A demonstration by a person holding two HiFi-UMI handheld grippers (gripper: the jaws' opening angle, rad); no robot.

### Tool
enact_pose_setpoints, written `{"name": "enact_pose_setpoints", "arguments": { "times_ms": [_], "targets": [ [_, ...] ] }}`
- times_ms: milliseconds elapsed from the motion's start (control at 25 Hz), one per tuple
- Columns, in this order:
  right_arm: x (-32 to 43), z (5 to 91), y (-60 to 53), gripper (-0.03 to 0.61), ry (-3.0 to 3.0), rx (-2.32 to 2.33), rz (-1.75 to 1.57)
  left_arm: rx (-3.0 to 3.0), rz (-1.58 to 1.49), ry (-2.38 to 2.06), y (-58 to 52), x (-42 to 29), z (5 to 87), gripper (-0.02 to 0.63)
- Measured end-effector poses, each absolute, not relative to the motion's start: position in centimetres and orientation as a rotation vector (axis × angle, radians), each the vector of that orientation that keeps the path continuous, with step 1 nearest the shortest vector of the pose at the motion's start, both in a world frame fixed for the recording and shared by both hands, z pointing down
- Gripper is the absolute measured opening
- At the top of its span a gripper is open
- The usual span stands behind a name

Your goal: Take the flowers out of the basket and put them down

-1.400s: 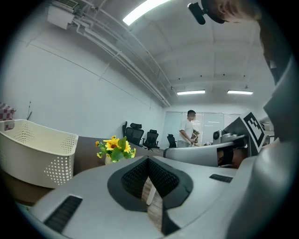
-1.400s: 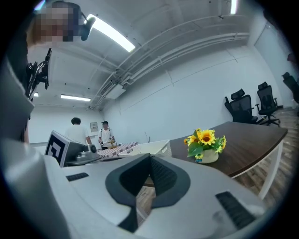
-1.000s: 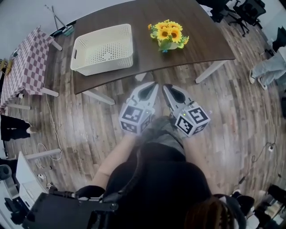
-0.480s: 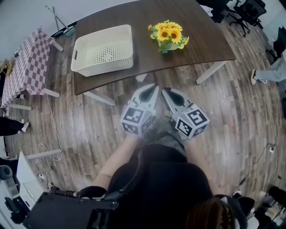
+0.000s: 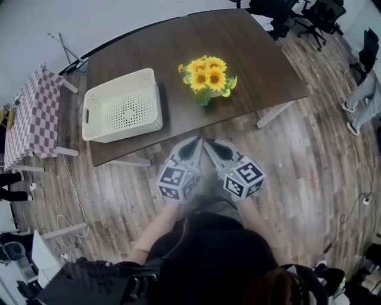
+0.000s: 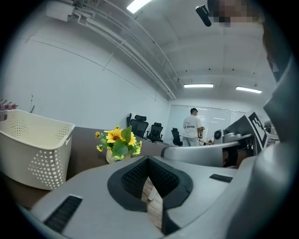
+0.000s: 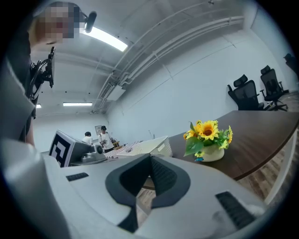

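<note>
A bunch of yellow sunflowers in a small pale pot (image 5: 207,80) stands on the dark brown table (image 5: 250,53), right of a cream perforated basket (image 5: 122,106); the basket holds nothing. The flowers (image 6: 117,142) and the basket (image 6: 32,144) show ahead in the left gripper view; flowers (image 7: 208,138) and basket (image 7: 148,148) show in the right gripper view too. My left gripper (image 5: 194,143) and right gripper (image 5: 208,145) are held side by side in front of the table's near edge, short of the flowers. Both are shut with nothing between the jaws.
A checkered-cloth table (image 5: 33,107) stands at the left. Black office chairs (image 5: 297,15) are behind the table at the top right. People stand in the far background (image 6: 191,128). A person's legs (image 5: 360,95) are at the right edge. The floor is wood planks.
Both grippers have drawn back a little from the table and sunk slightly, still side by side. The head view has shifted, so the table, basket and flowers sit lower and further left.
</note>
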State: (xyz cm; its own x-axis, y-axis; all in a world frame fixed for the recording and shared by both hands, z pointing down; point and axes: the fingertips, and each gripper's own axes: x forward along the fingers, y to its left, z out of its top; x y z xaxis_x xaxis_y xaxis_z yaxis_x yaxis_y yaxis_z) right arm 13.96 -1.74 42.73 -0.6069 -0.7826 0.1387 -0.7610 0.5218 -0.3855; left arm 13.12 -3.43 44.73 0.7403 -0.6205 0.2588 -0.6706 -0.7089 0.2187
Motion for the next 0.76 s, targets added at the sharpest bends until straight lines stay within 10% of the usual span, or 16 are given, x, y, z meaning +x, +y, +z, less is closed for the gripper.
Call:
{"name": "enact_pose_setpoints", "arguments": {
  "times_ms": [760],
  "targets": [
    [18.6, 41.4, -12.8, 0.000, 2.753, -1.346, -0.554, 2.617, 0.140, -1.117, -14.4, 16.4, 43.1, 0.000]
  ]
}}
